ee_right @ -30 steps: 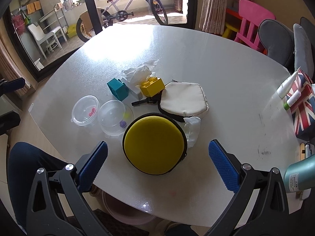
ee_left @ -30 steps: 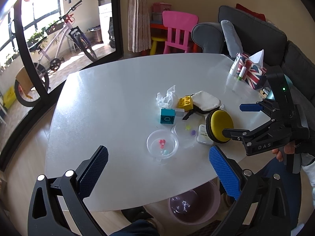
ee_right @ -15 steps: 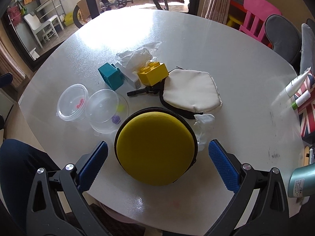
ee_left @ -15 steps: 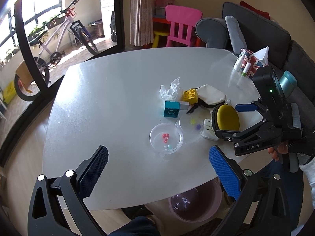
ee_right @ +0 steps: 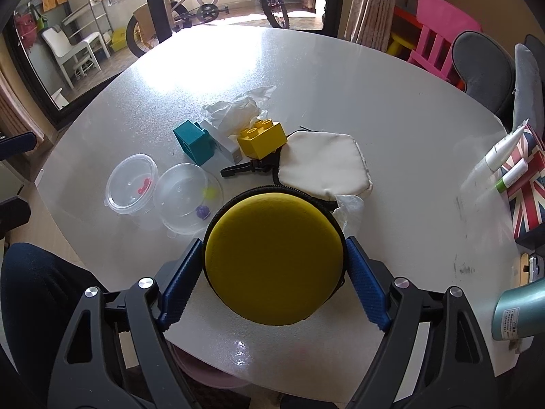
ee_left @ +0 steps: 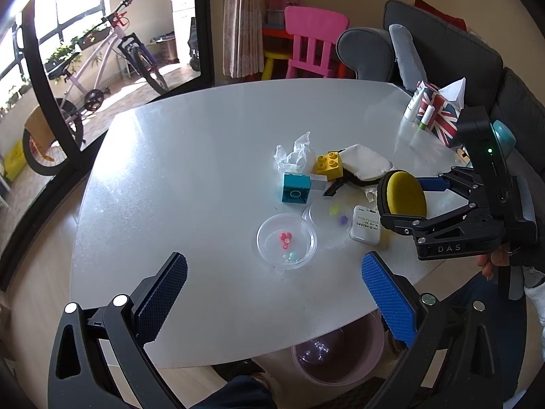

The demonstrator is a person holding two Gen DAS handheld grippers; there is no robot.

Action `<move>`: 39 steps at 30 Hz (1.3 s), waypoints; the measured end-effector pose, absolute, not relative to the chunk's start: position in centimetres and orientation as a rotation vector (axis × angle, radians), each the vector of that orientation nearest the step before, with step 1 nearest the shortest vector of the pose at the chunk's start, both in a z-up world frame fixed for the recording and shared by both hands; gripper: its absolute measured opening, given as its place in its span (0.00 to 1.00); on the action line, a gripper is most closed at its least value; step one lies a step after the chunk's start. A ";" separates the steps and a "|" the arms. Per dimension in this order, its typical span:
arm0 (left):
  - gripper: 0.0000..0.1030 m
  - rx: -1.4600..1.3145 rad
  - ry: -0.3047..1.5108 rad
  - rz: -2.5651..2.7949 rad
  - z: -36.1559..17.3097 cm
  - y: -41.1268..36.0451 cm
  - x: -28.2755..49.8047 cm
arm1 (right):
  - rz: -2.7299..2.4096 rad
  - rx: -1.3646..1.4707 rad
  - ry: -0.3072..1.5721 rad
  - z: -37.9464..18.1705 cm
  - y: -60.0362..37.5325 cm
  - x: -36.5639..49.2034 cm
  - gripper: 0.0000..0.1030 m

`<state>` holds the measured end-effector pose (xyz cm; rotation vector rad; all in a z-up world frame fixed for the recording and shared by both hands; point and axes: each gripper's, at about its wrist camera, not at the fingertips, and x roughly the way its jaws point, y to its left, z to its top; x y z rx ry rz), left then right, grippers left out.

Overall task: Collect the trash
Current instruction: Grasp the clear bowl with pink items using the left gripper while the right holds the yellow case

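My right gripper (ee_right: 272, 272) is shut on a round yellow zip case (ee_right: 272, 259), its blue pads against both sides; in the left wrist view the case (ee_left: 405, 196) stands on edge between the right gripper's jaws. A crumpled white tissue (ee_right: 238, 110) lies behind the toy blocks, also in the left wrist view (ee_left: 294, 153). A smaller tissue scrap (ee_right: 351, 209) lies right of the case. My left gripper (ee_left: 272, 286) is open and empty above the table's near edge. A pink bin (ee_left: 337, 354) stands on the floor below the table edge.
On the white table (ee_left: 190, 156): teal block (ee_right: 196, 141), yellow block (ee_right: 262, 136), white pouch (ee_right: 323, 165), two clear tubs (ee_right: 131, 184) with beads, a small white box (ee_left: 366, 223), a flag-print tissue box (ee_right: 528, 184) with tubes. A sofa and pink chair stand behind.
My right gripper moved forward and closed on the yellow case, which was lying free between open jaws before. The left gripper stayed open, drifting slightly.
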<state>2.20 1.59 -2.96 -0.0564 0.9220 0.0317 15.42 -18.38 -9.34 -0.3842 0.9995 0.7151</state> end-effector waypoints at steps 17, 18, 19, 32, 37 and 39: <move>0.95 -0.036 1.045 0.027 -7.7 2.2 6.5 | 0.698 -0.315 1.002 -7.5 -21.1 15.4 0.79; 0.95 -0.035 1.053 0.028 -8.0 2.2 6.7 | 0.698 -0.314 1.002 -7.5 -21.1 15.5 0.79; 0.95 -0.035 1.060 0.028 -8.3 2.3 6.8 | 0.698 -0.313 1.002 -7.5 -21.1 15.5 0.79; 0.95 -0.022 1.114 0.027 -10.6 2.1 8.4 | 0.701 -0.311 1.006 -7.8 -20.9 15.6 0.79; 0.73 -0.018 1.107 0.012 -10.6 1.9 8.6 | 0.698 -0.306 1.005 -7.9 -20.8 15.6 0.79; 0.59 -0.018 1.113 0.011 -10.8 1.9 8.8 | 0.700 -0.306 1.005 -8.0 -20.8 15.6 0.79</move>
